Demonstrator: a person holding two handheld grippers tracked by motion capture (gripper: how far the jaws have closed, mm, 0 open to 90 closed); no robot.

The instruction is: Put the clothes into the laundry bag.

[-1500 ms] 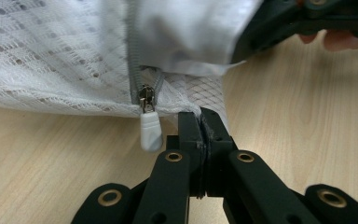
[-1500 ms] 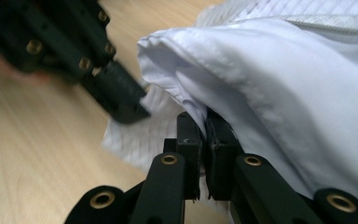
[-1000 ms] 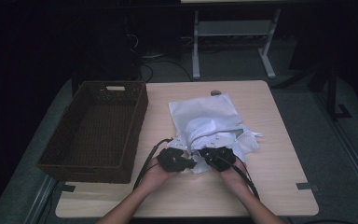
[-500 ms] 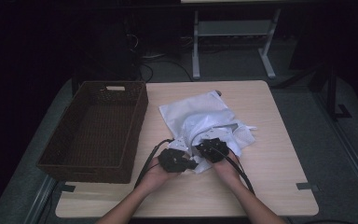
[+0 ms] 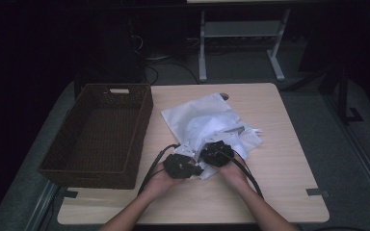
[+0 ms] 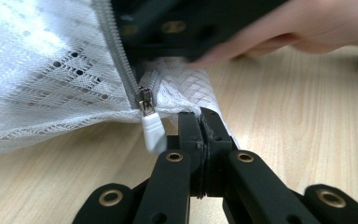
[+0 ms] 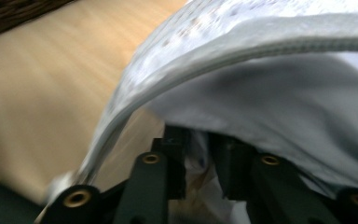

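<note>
- Mesh bag (image 5: 207, 122): white, zippered, lying crumpled on the table (image 5: 279, 159) near its middle, its near end toward the front edge.
- Left gripper (image 6: 200, 122): jaws clenched on the bag's corner just beside the white zipper pull (image 6: 153, 133), likely to anchor the fabric so the zipper can slide.
- Right gripper (image 7: 196, 140): jaws close together on a fold of white cloth under the zipper edge, seemingly holding the opening; the view is blurred.
- Basket (image 5: 101, 132): dark wicker, at the table's left edge, apart from the bag.
- Surroundings: pale wood tabletop, dim room, grey floor, a white metal stand (image 5: 241, 33) beyond the far edge.
</note>
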